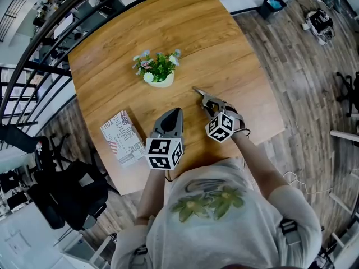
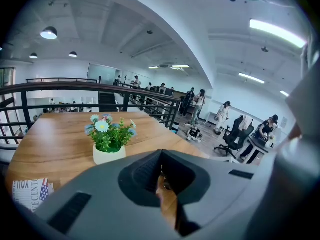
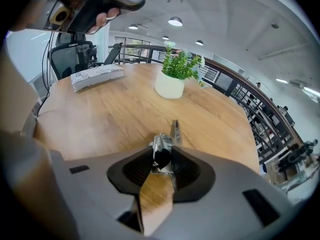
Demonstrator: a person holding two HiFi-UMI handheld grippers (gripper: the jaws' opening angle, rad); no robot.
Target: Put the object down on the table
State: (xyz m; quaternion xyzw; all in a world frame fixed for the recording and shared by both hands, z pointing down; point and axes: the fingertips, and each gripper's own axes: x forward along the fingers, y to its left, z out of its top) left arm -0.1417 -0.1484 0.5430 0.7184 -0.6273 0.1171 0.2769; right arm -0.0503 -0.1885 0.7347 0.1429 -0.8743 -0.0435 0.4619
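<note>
Steel tool (image 3: 162,144) rests on worktop (image 3: 100,114) between parted right fingers (image 3: 190,171), pointing straight ahead; left fingers (image 2: 142,174) closed, empty, farther off.

Slim silvery metal object (image 1: 205,97), lying flat on wooden table (image 1: 112,66)

The potted plant (image 1: 157,70) stands mid-table (image 1: 213,38); the wood beyond it and to its right lies bare and open. Nearer than the plant, a printed box (image 1: 123,137) blocks its left side and a metal tool (image 1: 202,94) lies toward its right.
</note>
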